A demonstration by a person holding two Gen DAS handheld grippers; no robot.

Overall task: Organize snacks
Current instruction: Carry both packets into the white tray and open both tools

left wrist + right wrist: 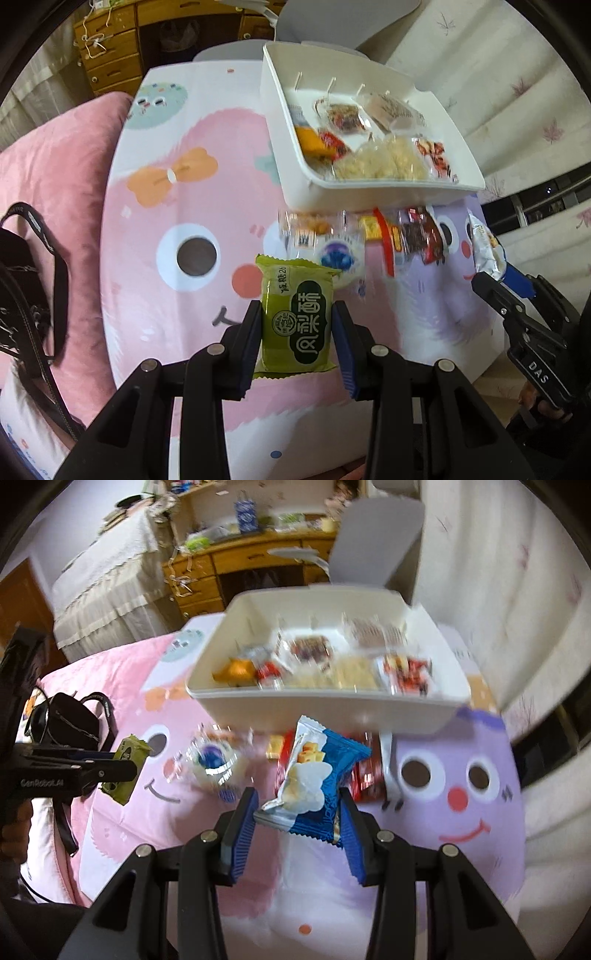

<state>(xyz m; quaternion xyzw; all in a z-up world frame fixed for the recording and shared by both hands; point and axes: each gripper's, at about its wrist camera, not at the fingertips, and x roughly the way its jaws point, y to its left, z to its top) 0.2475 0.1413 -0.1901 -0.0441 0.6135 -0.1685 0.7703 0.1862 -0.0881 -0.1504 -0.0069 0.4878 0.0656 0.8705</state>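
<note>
Clamping is seen on both sides: a green pack (296,317) is pinched between the blue pads of the left claw (297,325), held upright above the cartoon-print table (166,302); a blue pack (314,779) is gripped by the right claw (297,812), tilted, its silver end sticking out to the left. A white bin (321,710) is set at the far side of the table, already loaded with several wrapped snacks, among them an orange one (236,670) and a pale, crumbly one (380,162). Loose snacks are left on the table just in front of the bin: a clear pack with a blue label (214,760) and red packs (421,236). A black bag (70,720) is seen on the pink cushion (55,166) to the left. A wooden dresser (110,48) is visible behind.
</note>
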